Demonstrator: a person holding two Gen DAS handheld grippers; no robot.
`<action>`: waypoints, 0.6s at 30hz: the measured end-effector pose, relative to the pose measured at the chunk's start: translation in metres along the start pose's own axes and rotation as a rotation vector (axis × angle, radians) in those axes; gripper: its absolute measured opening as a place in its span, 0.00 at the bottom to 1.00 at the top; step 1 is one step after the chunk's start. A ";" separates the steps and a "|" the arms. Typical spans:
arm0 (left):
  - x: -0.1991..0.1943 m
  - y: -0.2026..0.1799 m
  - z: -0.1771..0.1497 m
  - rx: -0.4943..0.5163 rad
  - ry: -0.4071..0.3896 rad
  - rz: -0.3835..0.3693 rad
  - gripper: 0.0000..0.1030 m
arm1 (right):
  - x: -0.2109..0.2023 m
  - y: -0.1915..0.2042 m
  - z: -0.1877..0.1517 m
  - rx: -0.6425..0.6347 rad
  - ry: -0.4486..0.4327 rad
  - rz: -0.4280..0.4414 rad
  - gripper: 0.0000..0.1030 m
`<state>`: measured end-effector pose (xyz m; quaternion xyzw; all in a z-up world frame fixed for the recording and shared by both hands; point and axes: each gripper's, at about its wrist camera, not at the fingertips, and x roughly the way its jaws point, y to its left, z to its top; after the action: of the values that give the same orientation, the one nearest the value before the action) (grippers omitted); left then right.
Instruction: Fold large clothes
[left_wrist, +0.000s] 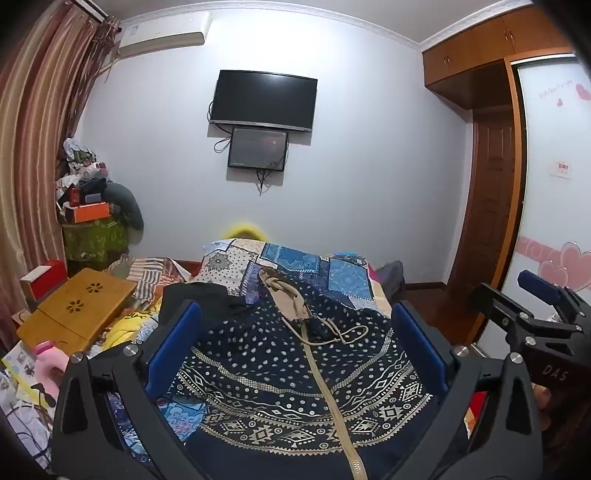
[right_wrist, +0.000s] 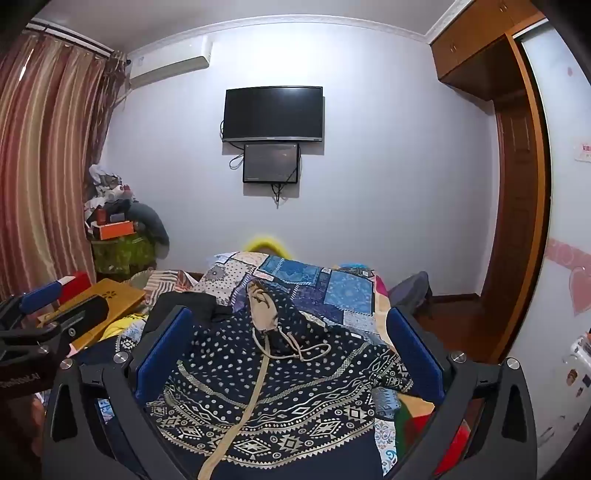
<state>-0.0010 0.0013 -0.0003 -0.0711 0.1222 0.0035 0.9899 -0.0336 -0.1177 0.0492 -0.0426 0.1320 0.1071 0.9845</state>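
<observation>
A navy hooded jacket (left_wrist: 280, 373) (right_wrist: 258, 376) with beige dots, diamond bands, a beige zip and drawstrings lies spread face up on the bed. Its hood (left_wrist: 284, 295) (right_wrist: 263, 306), lined in beige, points toward the far wall. My left gripper (left_wrist: 295, 308) hovers open above the jacket's chest, its blue pads (left_wrist: 173, 347) wide apart with nothing between them. My right gripper (right_wrist: 287, 313) hangs open the same way over the jacket. Each gripper also shows at the edge of the other's view: the right gripper (left_wrist: 517, 299) and the left gripper (right_wrist: 64, 301), both off the cloth.
A patchwork quilt (left_wrist: 295, 266) (right_wrist: 314, 284) covers the bed beyond the hood. A black garment (left_wrist: 207, 299) lies by the jacket's left shoulder. A wooden lap table (left_wrist: 77, 306) (right_wrist: 107, 295) sits left, with a pink toy (left_wrist: 48, 360) near it. A wardrobe (left_wrist: 546, 184) stands right.
</observation>
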 end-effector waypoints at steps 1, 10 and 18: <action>-0.001 0.001 0.000 -0.004 0.003 -0.005 1.00 | 0.001 0.000 0.000 0.002 0.002 0.002 1.00; 0.005 0.000 0.001 0.019 0.031 0.012 1.00 | -0.006 0.004 0.001 0.015 0.015 0.014 1.00; 0.002 -0.003 -0.003 0.038 0.021 0.003 1.00 | 0.000 0.000 -0.001 0.023 0.032 0.026 1.00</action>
<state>0.0007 -0.0019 -0.0030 -0.0520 0.1329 0.0018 0.9898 -0.0336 -0.1174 0.0483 -0.0311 0.1493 0.1175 0.9813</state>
